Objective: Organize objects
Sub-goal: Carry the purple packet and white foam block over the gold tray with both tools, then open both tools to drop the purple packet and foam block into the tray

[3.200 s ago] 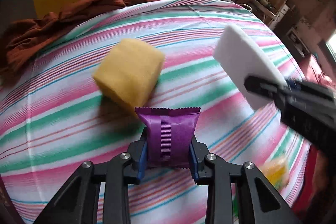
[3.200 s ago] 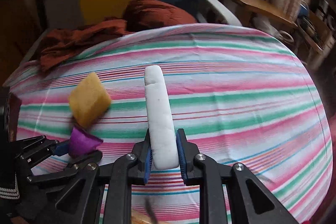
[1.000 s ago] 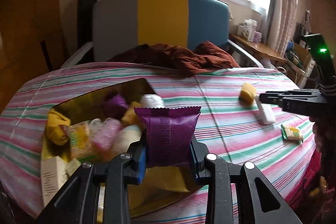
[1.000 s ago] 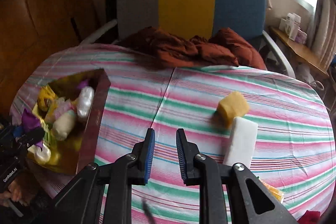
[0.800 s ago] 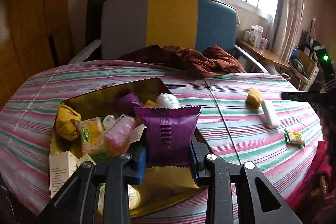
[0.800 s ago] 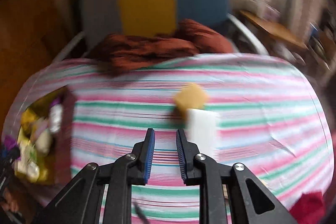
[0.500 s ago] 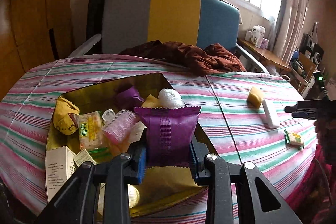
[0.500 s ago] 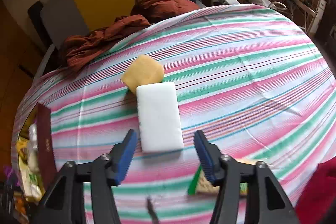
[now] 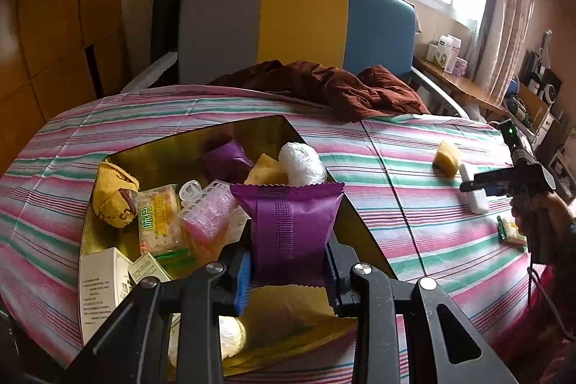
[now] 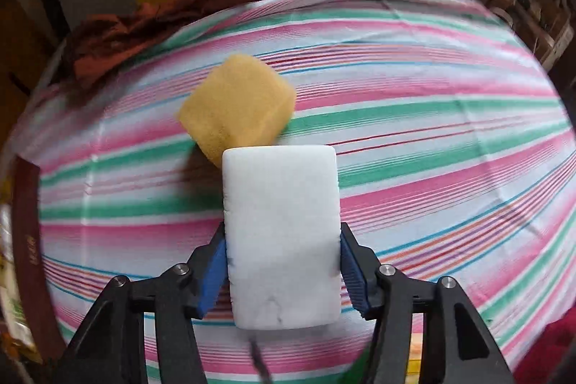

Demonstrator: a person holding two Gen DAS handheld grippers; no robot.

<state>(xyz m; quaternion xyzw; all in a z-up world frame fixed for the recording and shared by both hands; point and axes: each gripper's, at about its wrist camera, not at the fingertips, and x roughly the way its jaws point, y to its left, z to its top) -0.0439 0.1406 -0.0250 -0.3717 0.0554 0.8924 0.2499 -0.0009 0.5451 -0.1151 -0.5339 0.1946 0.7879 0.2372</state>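
Note:
My left gripper (image 9: 288, 270) is shut on a purple snack packet (image 9: 288, 225) and holds it above the near part of a gold tray (image 9: 252, 132) filled with several snacks. My right gripper (image 10: 282, 251) is open, its jaws standing on either side of a flat white sponge (image 10: 282, 222) that lies on the striped cloth. A yellow sponge (image 10: 237, 110) sits just beyond the white one, touching its far edge. In the left wrist view the right gripper (image 9: 468, 186) is at the far right, over the white sponge (image 9: 475, 200) beside the yellow sponge (image 9: 446, 155).
A striped cloth (image 10: 432, 139) covers the round table. A brown garment (image 9: 324, 85) lies at the table's far edge before a grey, yellow and blue chair back (image 9: 298, 24). A green snack packet (image 9: 509, 231) lies near the right edge. The tray's dark red wall (image 10: 27, 240) shows at left.
My right gripper let go of the white sponge onto the cloth, opened wide and has now come down around it. My left gripper carried the purple packet over the tray and holds steady.

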